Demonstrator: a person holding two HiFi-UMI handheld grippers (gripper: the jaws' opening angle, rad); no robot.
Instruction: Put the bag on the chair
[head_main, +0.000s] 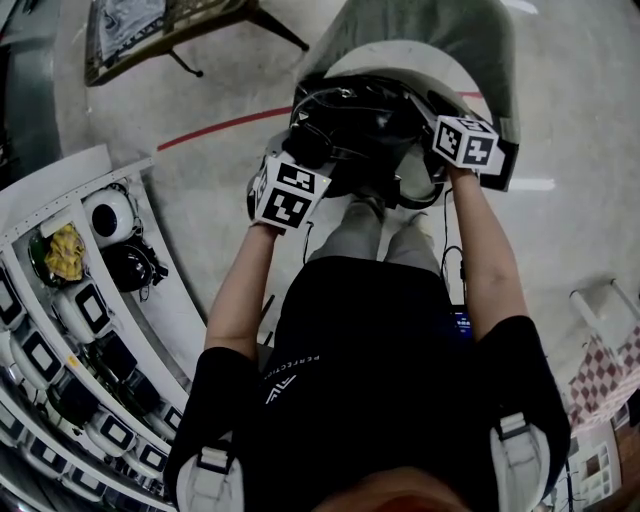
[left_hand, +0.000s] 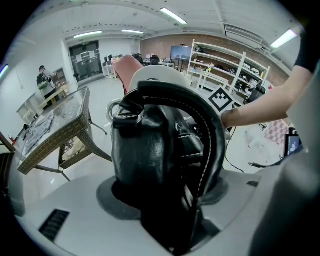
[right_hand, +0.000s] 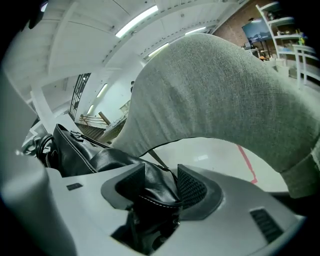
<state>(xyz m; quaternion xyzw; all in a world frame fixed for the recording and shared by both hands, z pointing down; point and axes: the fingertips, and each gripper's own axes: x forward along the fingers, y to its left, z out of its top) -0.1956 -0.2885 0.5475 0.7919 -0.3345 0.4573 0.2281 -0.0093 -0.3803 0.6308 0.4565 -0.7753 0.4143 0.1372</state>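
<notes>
A black leather bag with white stitching rests on the white seat of a chair with a grey fabric back. My left gripper is at the bag's left end. In the left gripper view the bag fills the space between the wide-set jaws of that gripper, and its pads are hidden. My right gripper is at the bag's right end. In the right gripper view a fold of the bag is pinched between the ribbed pads, under the grey chair back.
A wicker-topped table stands on the floor beyond the chair, to the left. A curved white rack with several devices runs along my left side. A red line crosses the floor. Shelving stands far behind.
</notes>
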